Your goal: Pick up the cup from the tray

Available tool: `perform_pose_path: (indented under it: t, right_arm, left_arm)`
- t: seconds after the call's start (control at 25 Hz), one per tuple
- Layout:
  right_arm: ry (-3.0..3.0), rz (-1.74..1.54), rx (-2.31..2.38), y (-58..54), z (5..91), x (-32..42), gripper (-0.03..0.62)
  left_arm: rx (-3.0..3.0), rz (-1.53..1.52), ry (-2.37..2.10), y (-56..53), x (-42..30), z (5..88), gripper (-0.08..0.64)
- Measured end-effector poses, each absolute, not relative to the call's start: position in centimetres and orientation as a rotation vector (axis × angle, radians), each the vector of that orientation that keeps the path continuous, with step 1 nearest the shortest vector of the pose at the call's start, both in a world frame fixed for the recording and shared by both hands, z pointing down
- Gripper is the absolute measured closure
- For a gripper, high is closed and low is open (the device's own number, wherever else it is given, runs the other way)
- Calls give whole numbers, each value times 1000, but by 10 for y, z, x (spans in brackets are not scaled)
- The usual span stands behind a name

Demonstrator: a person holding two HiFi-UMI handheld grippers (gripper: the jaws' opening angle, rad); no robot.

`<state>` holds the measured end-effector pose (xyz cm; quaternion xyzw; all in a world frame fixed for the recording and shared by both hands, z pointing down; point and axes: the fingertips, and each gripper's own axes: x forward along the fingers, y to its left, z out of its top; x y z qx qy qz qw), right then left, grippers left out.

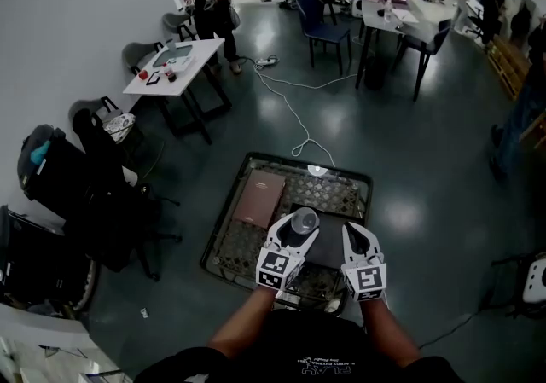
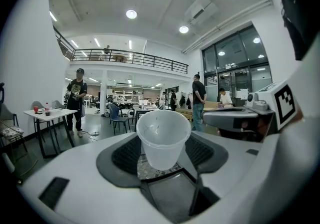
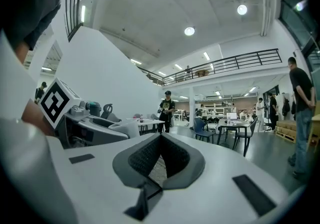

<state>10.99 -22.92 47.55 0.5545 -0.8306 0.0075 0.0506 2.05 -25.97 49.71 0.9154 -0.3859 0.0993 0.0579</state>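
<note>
Cup (image 2: 163,138), translucent white, is clamped between the pads of your left gripper (image 1: 299,231). It stands upright with its long axis vertical, open mouth up and the narrower base down. Only your head view shows where it is: over the near part of the mesh tray (image 1: 223,228). The left gripper view alone shows its tapered wall. Your right gripper (image 3: 161,143) has its jaws together, with nothing between them.
</note>
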Motion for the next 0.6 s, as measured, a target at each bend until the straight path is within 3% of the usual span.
perform_pose_path:
  t: [0.6]
  right_arm:
    - [-2515,14,1669,-235,474,102,583]
  left_arm:
    - [2774,279,-1159,-257,22,493,278]
